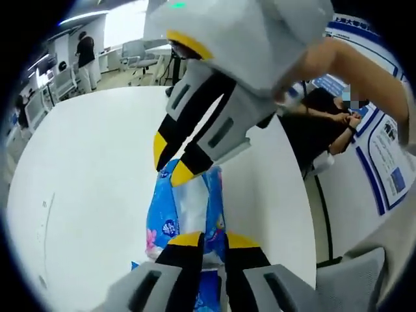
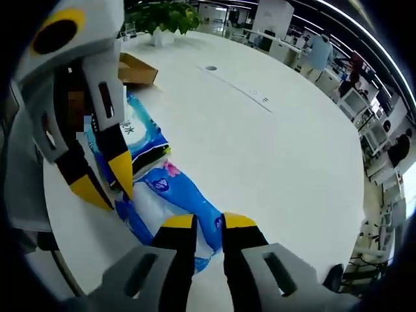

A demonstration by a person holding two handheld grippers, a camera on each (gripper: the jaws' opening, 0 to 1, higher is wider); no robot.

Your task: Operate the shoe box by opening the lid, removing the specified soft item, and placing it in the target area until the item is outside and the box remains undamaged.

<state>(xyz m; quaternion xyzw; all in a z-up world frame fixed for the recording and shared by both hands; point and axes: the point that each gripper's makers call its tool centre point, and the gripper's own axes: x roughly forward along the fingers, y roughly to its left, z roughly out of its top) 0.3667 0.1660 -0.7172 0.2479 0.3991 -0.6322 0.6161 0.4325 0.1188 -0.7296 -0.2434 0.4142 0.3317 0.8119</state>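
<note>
We grip the soft blue plastic tissue pack (image 1: 188, 208) between both claws, left claw (image 1: 214, 239) and right claw (image 2: 209, 221) each clamped on an end. Let's lower it level onto the white table (image 2: 279, 149), we judge, without tugging.

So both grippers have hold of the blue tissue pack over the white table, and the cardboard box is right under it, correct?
Not quite. The left gripper and right gripper do pinch the blue tissue pack over the white table, but the cardboard box is not under it. The right gripper view shows the box farther back on the table, beside the plant.
</note>
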